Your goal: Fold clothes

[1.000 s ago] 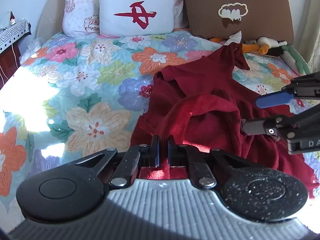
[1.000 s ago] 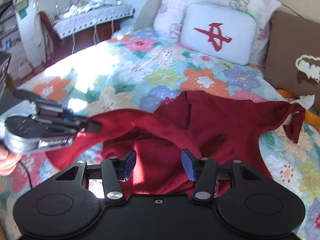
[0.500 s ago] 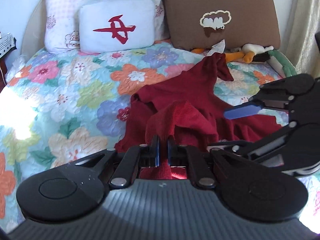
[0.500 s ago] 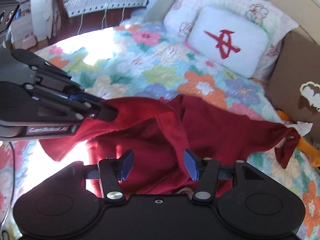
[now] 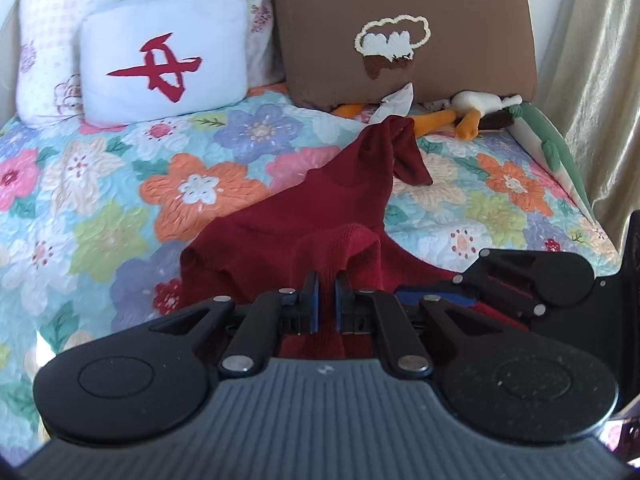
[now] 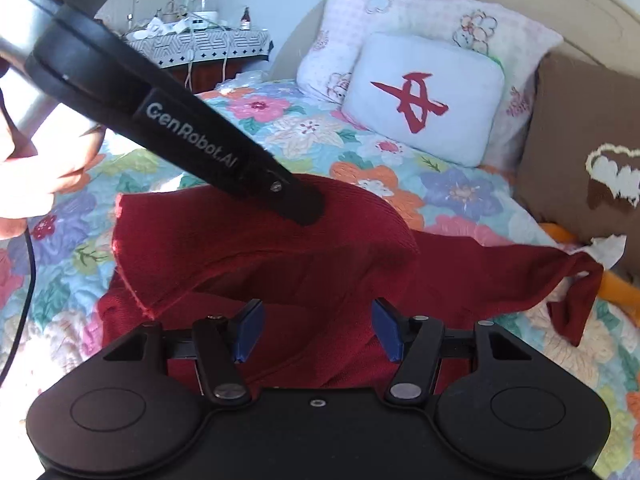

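Observation:
A dark red knit sweater [image 5: 320,216] lies crumpled on the flowered quilt [image 5: 120,208], one sleeve [image 5: 404,148] stretched toward the brown pillow. My left gripper [image 5: 325,300] is shut on a raised fold of the red sweater. In the right wrist view the left gripper [image 6: 304,204] holds that fold [image 6: 360,216] up above the rest of the sweater [image 6: 320,280]. My right gripper [image 6: 318,330] stands open just over the red cloth, with nothing between its blue pads [image 6: 250,328]. In the left wrist view it sits low at the right [image 5: 448,292].
White pillow with a red mark [image 5: 160,56], a pink-patterned pillow [image 5: 48,48] and a brown pillow [image 5: 400,32] line the headboard. Plush toys [image 5: 472,116] and a white tissue [image 5: 392,104] lie by the brown pillow. A cluttered side table [image 6: 200,44] stands left of the bed. A hand [image 6: 44,160] grips the left tool.
The left gripper has carried its fold of sweater up and toward the pillows. The right gripper, still open, has closed in beside the left one over the cloth.

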Action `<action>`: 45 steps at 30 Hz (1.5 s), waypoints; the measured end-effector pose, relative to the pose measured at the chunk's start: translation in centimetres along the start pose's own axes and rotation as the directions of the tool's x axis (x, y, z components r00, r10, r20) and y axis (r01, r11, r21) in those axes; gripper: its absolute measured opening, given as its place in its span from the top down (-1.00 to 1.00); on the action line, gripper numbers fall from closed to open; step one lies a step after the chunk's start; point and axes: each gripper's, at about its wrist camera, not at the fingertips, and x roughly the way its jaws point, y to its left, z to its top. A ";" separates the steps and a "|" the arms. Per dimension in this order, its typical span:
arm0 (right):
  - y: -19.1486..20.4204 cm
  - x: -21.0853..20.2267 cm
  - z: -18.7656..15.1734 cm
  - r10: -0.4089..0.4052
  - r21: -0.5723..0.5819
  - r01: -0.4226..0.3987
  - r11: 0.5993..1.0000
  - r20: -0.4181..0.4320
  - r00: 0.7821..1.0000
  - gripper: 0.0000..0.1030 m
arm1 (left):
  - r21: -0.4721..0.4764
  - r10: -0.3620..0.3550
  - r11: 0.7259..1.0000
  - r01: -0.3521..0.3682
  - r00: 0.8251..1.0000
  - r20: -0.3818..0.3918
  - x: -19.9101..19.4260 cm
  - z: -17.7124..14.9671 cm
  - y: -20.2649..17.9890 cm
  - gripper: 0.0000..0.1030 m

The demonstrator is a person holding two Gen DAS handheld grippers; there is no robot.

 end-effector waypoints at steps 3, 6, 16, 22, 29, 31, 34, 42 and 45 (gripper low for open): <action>-1.3 1.6 0.1 -0.016 0.063 0.017 0.998 -0.021 1.000 -0.25 | 0.005 0.007 1.000 -0.007 1.000 -0.012 1.8 0.8 0.0 0.86; -3.0 3.5 0.1 -0.050 0.146 0.058 0.988 -0.057 0.997 -0.25 | 0.010 0.012 1.000 -0.012 1.000 -0.024 3.6 1.4 0.1 0.81; -9.3 6.8 -0.8 -0.096 0.396 0.121 0.910 -0.083 0.992 -0.24 | -0.025 0.114 0.993 -0.113 0.993 0.023 3.9 1.6 3.1 -0.51; -9.9 6.2 -0.2 -0.108 0.383 0.125 0.915 -0.065 0.992 -0.24 | 0.016 0.121 0.993 -0.120 0.991 -0.056 3.1 -3.0 5.6 -0.58; -6.1 6.9 1.8 -0.017 0.118 0.020 0.993 -0.033 0.999 -0.24 | 0.114 0.174 0.980 -0.164 0.981 -0.083 5.0 -5.2 4.5 -0.26; -5.0 7.8 2.2 -0.045 0.046 0.048 0.998 -0.067 0.997 -0.24 | 0.142 0.193 0.973 -0.180 0.978 -0.083 5.8 -5.2 4.0 0.93; -4.2 8.7 2.6 -0.079 0.007 0.080 0.997 -0.095 0.992 -0.09 | 0.183 0.222 0.962 -0.205 0.972 -0.082 7.0 -5.4 3.1 0.91; -9.9 7.9 0.7 0.029 0.439 -0.030 0.898 0.010 1.000 0.65 | 0.131 0.210 0.965 -0.228 0.968 0.139 5.5 1.6 1.8 0.89; -11.8 8.0 -0.7 0.000 0.577 -0.001 0.816 0.002 1.000 0.33 | 0.108 0.138 0.982 -0.154 0.980 0.145 7.5 4.0 1.1 0.88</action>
